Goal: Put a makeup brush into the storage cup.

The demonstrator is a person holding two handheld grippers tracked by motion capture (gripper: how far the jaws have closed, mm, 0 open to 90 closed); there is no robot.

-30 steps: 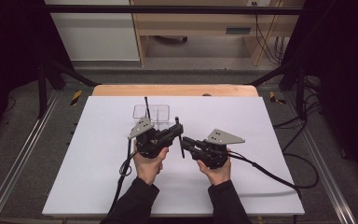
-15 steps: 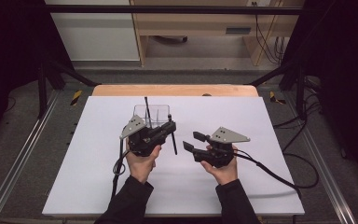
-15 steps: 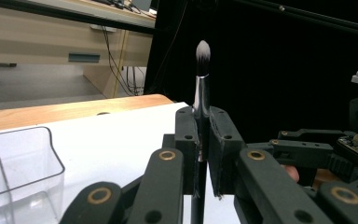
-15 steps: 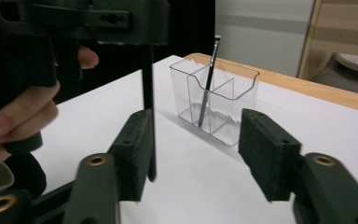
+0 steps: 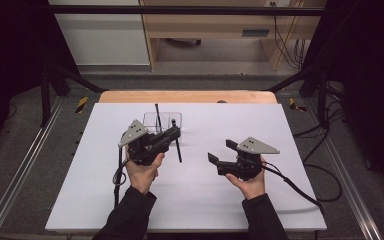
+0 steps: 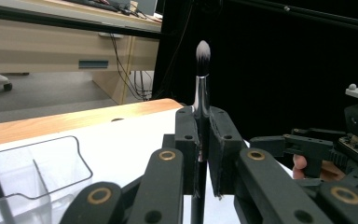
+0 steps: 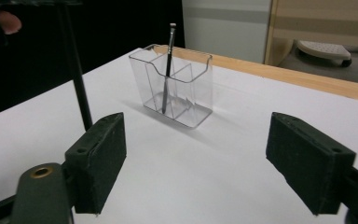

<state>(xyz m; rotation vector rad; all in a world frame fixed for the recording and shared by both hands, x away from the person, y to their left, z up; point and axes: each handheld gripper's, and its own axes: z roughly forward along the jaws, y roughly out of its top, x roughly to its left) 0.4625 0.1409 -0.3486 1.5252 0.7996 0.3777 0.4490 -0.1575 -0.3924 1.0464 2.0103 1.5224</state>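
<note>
My left gripper (image 5: 173, 134) is shut on a makeup brush (image 5: 178, 150) with a black handle, and holds it roughly upright just in front of a clear plastic organizer (image 5: 166, 120). In the left gripper view the brush (image 6: 202, 93) rises between the jaws, its bristle tip on top. A thin black brush (image 5: 156, 112) stands in the organizer (image 7: 177, 88). My right gripper (image 5: 221, 151) is off to the right above the white sheet. Its jaws have just been opening and now stand wide apart (image 7: 196, 163) with nothing between them.
A white sheet (image 5: 290, 130) covers the table, with a wooden strip (image 5: 190, 96) at the far edge. A cable (image 5: 300, 192) trails from the right gripper across the sheet. Metal frame rails (image 5: 25, 170) run along both sides.
The right gripper has opened its jaws and drawn away to the right of the brush. The left gripper has carried the brush left and farther back, toward the organizer.
</note>
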